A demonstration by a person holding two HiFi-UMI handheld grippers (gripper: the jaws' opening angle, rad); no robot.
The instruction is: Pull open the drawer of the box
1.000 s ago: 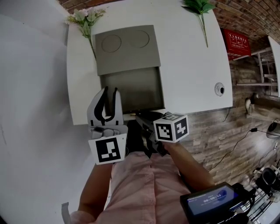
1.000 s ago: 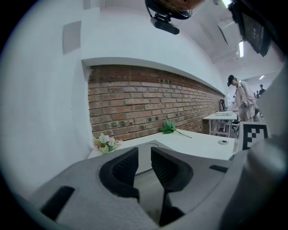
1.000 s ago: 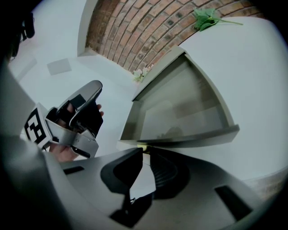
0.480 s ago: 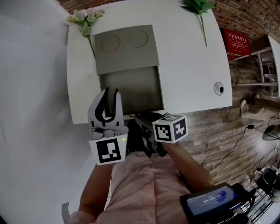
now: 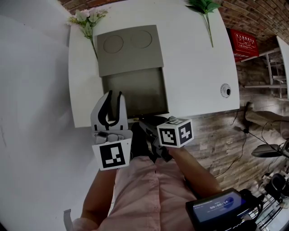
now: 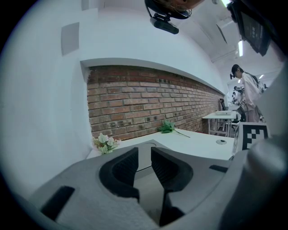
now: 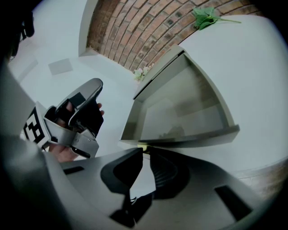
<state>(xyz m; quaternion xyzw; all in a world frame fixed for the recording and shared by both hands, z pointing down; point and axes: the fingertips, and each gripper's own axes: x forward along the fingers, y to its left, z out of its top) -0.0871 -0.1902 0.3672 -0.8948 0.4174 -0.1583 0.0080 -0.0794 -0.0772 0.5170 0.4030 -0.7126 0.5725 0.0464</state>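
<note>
**Drawer pulled out, right gripper on its front lip**

Nearest the person, the right gripper (image 5: 145,121) (image 7: 143,152) has its fingers pinched together on the front lip of the drawer (image 5: 135,92) (image 7: 180,112). The drawer juts well out of the box's near side. The left gripper (image 5: 114,95) (image 6: 144,152) hangs by the drawer's front left corner, its fingers a narrow gap apart with nothing between them. The grey box (image 5: 128,49) sits on the white worktop (image 5: 194,67). By the box's far left corner lies a sprig of white flowers (image 5: 88,18). Off its far right lies a green sprig (image 5: 205,9).
</note>
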